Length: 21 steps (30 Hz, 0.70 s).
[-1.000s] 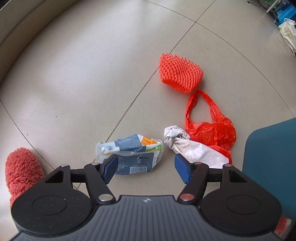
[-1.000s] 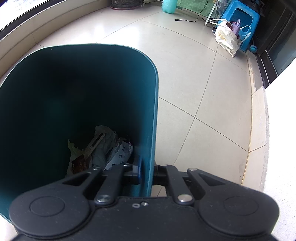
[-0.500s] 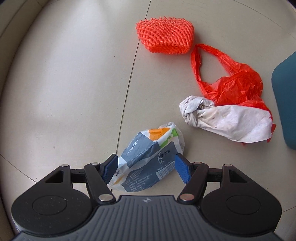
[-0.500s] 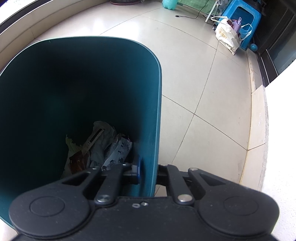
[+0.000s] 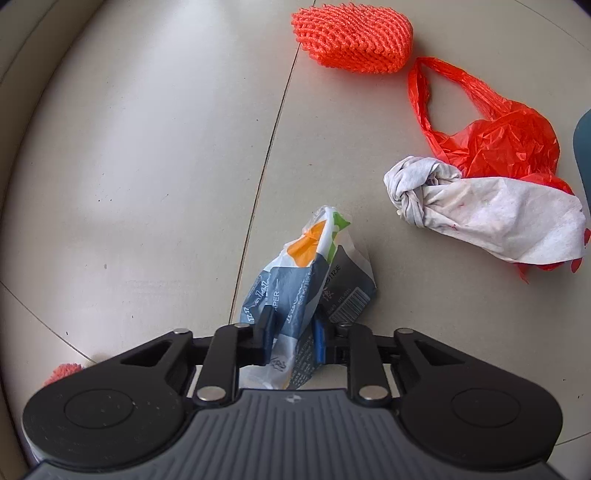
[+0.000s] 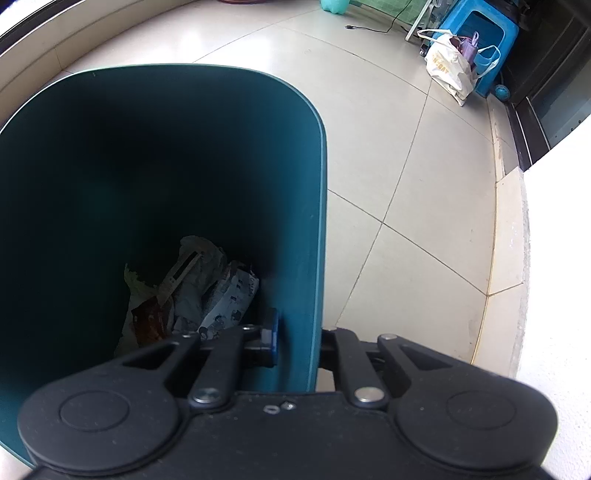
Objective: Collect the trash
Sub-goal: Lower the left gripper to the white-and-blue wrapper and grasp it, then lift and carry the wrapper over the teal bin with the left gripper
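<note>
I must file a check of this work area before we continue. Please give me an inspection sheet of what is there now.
Surface: pale tiled floor, bare between the items.
Job's things: crumpled wrapper pinched in the left gripper; orange net, red plastic bag and white cloth lie on the floor; teal bin holds some trash.
Clutter: a red fuzzy thing at the edge.
Grippers: left jaws have just been closing on the wrapper; right gripper shut on the bin's wall.
Cables: one black cable on the far floor.
Surroundings: blue stool, white shopping bag.
</note>
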Available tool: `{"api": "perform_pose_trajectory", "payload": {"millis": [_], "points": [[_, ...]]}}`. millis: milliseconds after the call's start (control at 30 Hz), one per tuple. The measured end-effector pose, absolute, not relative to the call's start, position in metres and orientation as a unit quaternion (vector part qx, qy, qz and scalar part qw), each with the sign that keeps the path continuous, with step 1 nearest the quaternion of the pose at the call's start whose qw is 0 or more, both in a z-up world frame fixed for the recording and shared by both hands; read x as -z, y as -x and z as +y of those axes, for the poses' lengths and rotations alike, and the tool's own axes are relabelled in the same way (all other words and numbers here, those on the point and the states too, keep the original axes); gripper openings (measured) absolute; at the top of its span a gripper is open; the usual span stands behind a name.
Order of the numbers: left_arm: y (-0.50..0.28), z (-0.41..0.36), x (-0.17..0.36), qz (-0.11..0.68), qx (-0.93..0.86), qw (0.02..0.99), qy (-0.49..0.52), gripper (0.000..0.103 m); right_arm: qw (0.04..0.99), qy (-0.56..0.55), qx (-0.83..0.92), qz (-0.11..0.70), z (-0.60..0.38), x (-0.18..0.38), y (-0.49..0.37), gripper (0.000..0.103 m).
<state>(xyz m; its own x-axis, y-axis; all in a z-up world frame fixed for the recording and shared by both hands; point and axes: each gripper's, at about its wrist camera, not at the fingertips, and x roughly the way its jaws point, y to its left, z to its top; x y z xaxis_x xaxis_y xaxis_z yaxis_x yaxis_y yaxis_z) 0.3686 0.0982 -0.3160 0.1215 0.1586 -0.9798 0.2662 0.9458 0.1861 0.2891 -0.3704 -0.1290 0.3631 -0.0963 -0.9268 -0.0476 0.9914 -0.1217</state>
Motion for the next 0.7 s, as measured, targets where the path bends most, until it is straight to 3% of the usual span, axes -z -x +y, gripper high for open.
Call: {"api": "perform_pose_trajectory", "payload": {"millis": [67, 300, 700], "points": [[-0.361, 0.099, 0.312, 0.659, 0.022, 0.735, -0.158, 0.01, 0.823, 0.064, 0.014, 0.564, -0.37, 0.13, -0.289, 0.01], [-0.359, 0.099, 0.282, 0.647, 0.001, 0.749, -0.142, 0.01, 0.825, 0.063, 0.011, 0.562, -0.371, 0.131, -0.288, 0.01], [-0.369, 0.054, 0.161, 0.596, 0.009, 0.794, -0.118, 0.01, 0.831, 0.05, 0.005, 0.555, -0.379, 0.129, -0.283, 0.009]]}}
